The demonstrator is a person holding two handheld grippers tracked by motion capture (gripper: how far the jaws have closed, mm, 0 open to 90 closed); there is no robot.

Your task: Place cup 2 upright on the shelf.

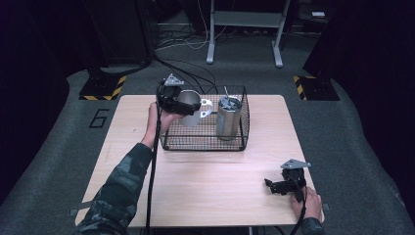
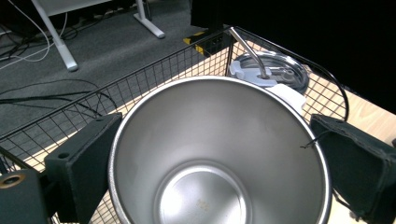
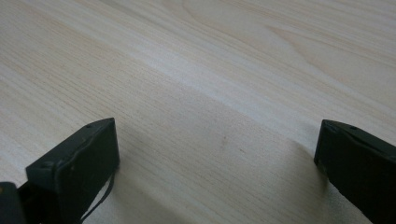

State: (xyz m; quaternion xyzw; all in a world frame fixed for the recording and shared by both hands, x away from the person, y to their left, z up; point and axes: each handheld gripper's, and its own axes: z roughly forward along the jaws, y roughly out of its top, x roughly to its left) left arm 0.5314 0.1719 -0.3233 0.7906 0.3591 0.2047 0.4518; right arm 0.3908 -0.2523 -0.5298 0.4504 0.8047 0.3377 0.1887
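The left gripper (image 2: 219, 154) clamps the steel cup (image 2: 219, 154) over the wire basket (image 1: 242, 117). Lower it upright, clear of the lidded tumbler (image 1: 228, 117). The right gripper (image 1: 274, 186) rests wide open, empty, on the tabletop (image 1: 210, 181).

it looked like a lab or test room: a pale wooden table (image 1: 205, 171) stood on grey carpet (image 1: 58, 161) amid yellow-and-black hazard-striped black stand bases (image 1: 103, 88), loose cables (image 1: 181, 44) and a grey metal desk frame (image 1: 244, 29).
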